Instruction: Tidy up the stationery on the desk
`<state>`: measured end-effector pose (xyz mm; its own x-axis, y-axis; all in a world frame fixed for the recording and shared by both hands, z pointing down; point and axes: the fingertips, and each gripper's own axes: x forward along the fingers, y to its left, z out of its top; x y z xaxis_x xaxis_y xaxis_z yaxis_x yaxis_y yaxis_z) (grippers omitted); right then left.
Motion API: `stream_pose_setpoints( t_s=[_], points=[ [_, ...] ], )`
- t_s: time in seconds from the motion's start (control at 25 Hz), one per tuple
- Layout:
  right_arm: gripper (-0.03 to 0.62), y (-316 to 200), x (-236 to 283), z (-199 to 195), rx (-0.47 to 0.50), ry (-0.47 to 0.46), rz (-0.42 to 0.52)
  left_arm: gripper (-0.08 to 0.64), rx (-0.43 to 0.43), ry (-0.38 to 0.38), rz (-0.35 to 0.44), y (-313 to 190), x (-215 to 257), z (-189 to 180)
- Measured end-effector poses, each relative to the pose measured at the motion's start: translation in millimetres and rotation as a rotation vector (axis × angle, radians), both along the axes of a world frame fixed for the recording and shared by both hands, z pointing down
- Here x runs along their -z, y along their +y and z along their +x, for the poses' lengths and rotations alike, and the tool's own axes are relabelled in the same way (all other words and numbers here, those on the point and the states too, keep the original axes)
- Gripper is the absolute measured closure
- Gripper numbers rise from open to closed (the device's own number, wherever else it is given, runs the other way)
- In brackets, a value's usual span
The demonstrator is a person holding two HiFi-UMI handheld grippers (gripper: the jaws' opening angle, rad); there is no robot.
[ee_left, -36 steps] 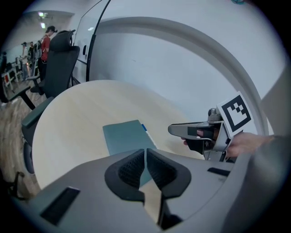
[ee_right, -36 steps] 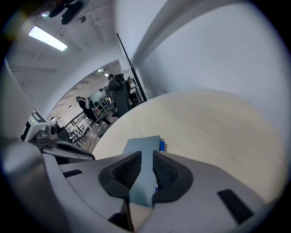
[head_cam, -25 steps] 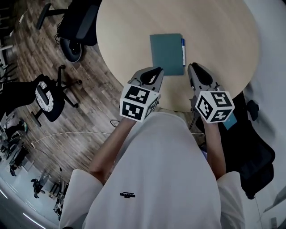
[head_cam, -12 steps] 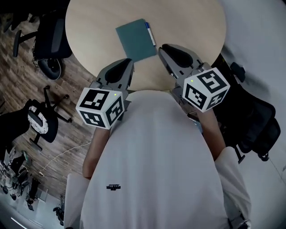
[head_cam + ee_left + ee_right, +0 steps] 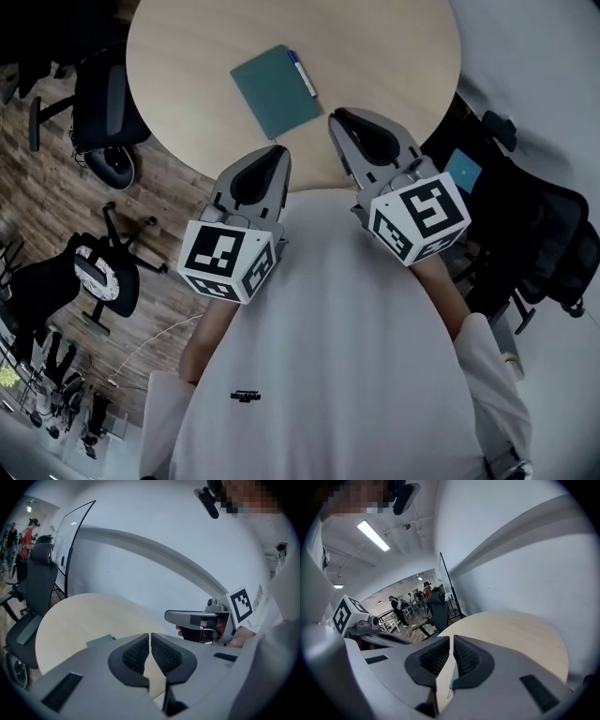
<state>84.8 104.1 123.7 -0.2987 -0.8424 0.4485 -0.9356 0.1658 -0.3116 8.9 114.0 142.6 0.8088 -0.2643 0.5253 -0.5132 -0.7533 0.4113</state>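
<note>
Your left gripper [image 5: 278,150] is pinched together, empty. Your right gripper [image 5: 336,116] has just been closing to a slit, nothing between. The pen [image 5: 302,73] lies just beside the teal notebook [image 5: 275,91], so tidying looks done; draw both grippers back.

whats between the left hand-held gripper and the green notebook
Nothing. In the head view, only bare tabletop shows between the tips of the left hand-held gripper and the near edge of the green notebook.
</note>
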Motion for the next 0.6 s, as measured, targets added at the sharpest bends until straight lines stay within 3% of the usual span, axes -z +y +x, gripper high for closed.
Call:
stream_pose_setpoints(
  t_s=[0.16, 0.48, 0.6],
  points=[
    [0.544, 4, -7, -12, -0.048, 0.027, -0.001, 0.529, 0.002, 0.002, 0.028, -3, 2, 3],
    [0.545, -3, -14, -36, -0.043, 0.041, -0.032, 0.529, 0.029, 0.003, 0.082, -25, -3, -12],
    [0.545, -4, -15, -43, -0.051, 0.05, -0.052, 0.529, 0.03, 0.003, 0.068, -24, -8, -17]
  ],
)
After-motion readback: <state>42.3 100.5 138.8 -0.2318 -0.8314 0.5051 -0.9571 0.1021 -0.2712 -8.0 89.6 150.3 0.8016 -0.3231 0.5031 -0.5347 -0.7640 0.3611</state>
